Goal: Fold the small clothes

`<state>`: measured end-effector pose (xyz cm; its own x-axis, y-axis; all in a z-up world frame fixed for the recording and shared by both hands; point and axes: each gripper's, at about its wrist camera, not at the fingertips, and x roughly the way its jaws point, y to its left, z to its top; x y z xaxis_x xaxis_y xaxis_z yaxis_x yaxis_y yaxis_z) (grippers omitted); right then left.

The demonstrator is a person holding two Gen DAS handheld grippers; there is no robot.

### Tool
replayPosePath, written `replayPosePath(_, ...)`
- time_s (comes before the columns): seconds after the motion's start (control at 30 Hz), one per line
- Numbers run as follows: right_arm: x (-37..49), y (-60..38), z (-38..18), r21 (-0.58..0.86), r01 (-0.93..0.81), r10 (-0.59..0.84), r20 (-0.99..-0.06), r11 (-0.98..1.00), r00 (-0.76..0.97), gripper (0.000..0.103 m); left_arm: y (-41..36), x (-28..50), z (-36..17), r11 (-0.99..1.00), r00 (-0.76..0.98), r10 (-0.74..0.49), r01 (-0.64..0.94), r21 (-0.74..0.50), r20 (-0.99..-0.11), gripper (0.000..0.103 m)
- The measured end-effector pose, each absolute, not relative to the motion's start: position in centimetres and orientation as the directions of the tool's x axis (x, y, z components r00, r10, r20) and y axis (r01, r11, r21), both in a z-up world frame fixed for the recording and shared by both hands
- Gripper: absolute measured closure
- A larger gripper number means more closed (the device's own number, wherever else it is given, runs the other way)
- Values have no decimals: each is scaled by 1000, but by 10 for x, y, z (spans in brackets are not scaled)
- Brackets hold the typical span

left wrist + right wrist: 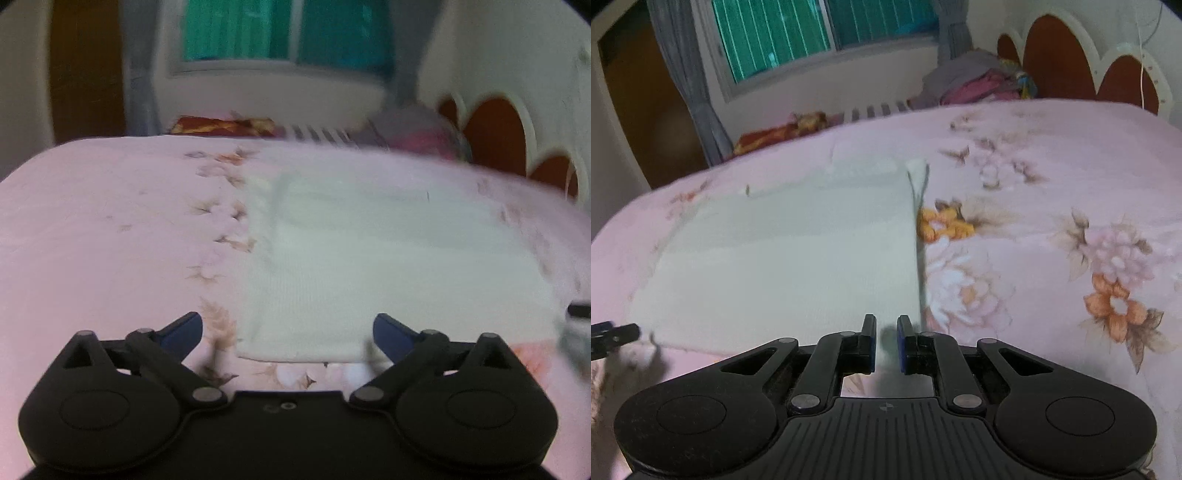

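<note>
A pale, whitish garment (369, 258) lies flat on the pink floral bedsheet (92, 240), folded into a rough rectangle. My left gripper (288, 325) hovers over its near left corner, jaws wide apart and nothing between them. In the right wrist view the garment (794, 251) has a straight right edge with a small tab sticking out at the far end. My right gripper (886, 332) is at the near right corner, jaws a narrow gap apart. Cloth shows in that gap, but the pads do not press on it. The left gripper's tip (613, 336) shows at the left edge.
The bedsheet (1052, 166) stretches bare to the right of the garment. A scalloped white and red headboard (1052, 55) stands at the far right, with a pile of clothes (971, 81) beside it. A red and yellow cloth (783, 129) lies past the bed's far edge, below a window (812, 29).
</note>
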<state>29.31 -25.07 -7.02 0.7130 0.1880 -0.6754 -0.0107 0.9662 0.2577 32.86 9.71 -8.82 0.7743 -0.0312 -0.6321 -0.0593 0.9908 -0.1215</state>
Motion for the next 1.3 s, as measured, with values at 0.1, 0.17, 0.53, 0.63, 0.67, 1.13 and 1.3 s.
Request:
replayPosePath(0.1, 289, -250, -60, 265, -19, 188, -628, 964, 755, 47, 115, 315, -97, 920, 779, -156, -109, -376, -607, 38)
replayPosePath(0.17, 290, -248, -55, 287, -48, 220, -606, 957, 764, 48, 123, 303, -108, 836, 817, -173, -174, -521, -550, 46)
replayPosePath(0.53, 337, -211, -54, 325, -152, 329, -604, 933, 726, 90, 127, 339, -150, 618, 847, -213, -270, -739, -487, 50)
replayPosePath(0.63, 359, -196, -61, 346, -164, 355, -613, 924, 706, 90, 127, 354, -155, 599, 861, -200, -269, -754, -467, 59)
replayPosePath(0.67, 367, -191, -63, 350, -168, 362, -616, 921, 700, 90, 128, 358, -158, 593, 866, -194, -271, -758, -460, 60)
replayPosePath(1.13, 434, -133, -99, 339, -253, 420, -653, 906, 630, 103, 133, 379, -159, 630, 882, -112, -293, -719, -457, 77)
replayPosePath(1.3, 435, -142, -104, 376, -246, 442, -639, 894, 629, 103, 132, 392, -143, 654, 879, -98, -296, -696, -466, 96)
